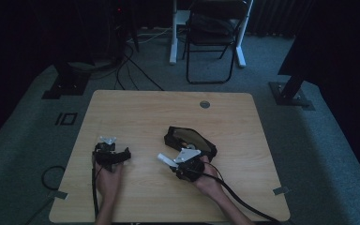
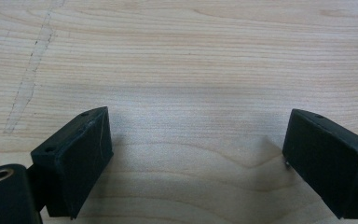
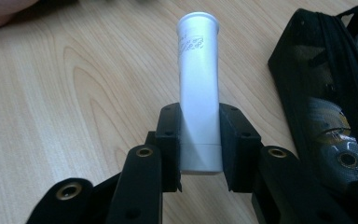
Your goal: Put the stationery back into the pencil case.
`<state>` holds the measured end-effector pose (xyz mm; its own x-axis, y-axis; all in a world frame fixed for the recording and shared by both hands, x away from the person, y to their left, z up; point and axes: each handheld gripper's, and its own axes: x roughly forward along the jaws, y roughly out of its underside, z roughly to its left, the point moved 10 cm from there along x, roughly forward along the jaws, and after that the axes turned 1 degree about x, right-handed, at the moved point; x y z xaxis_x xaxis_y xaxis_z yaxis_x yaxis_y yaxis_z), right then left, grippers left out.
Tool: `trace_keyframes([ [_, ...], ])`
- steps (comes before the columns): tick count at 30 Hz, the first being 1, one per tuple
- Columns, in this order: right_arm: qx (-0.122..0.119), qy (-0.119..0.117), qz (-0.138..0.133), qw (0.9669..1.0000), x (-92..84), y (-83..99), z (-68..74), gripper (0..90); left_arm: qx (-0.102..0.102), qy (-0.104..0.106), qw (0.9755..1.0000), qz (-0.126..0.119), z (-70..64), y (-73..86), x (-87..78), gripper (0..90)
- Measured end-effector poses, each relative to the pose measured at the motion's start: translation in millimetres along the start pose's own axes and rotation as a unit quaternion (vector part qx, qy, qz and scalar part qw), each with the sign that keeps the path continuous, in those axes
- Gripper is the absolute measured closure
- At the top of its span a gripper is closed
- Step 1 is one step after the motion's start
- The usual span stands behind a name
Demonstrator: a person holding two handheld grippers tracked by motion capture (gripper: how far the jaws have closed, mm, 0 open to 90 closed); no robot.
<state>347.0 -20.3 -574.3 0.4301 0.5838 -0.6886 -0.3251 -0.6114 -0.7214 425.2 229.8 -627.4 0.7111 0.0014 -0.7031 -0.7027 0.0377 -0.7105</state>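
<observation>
- White plastic, smooth and slightly glossy: the tube [image 3: 198, 88] sits clamped between the pads of your right gripper [image 3: 199, 142], jaws drawn narrow around its lower end near the cap, with most of its length sticking out past the fingertips.
- Judge it light and a little squashy; a tube like this gives under pressure, so a hard squeeze could dent it or push its contents toward the cap.
- Slick skin means it may slide lengthways if you tilt it steeply; the firmer shoulder by the cap, where you hold it now, looks like the safest place to grip.
- Just to the right of your right gripper lies the black pouch [image 3: 328, 88], open along its zip, soft-sided and likely to shift if nudged.
- Your left gripper [image 2: 196, 158] rests low over bare wooden table [image 2: 177, 56], jaws spread wide with nothing between them.
- Well apart across the table [image 1: 136, 112], the left gripper [image 1: 112, 155] could steady the pouch [image 1: 190, 139] if needed.
</observation>
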Motion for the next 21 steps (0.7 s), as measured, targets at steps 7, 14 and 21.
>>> trace_keyframes([
  [7,-0.006,-0.001,-0.007,1.0,-4.5,-5.6,3.9,71.5,0.0,0.0,1.0,0.0,0.0,0.0,0.0,8.3],
  [14,-0.008,0.001,-0.012,0.9999,-9.0,-8.7,4.2,71.5,0.0,0.0,1.0,0.0,0.0,0.0,0.0,8.3],
  [21,-0.011,0.002,-0.018,0.9998,-14.3,-12.8,4.0,71.5,0.0,0.0,1.0,0.0,0.0,0.0,0.0,8.3],
])
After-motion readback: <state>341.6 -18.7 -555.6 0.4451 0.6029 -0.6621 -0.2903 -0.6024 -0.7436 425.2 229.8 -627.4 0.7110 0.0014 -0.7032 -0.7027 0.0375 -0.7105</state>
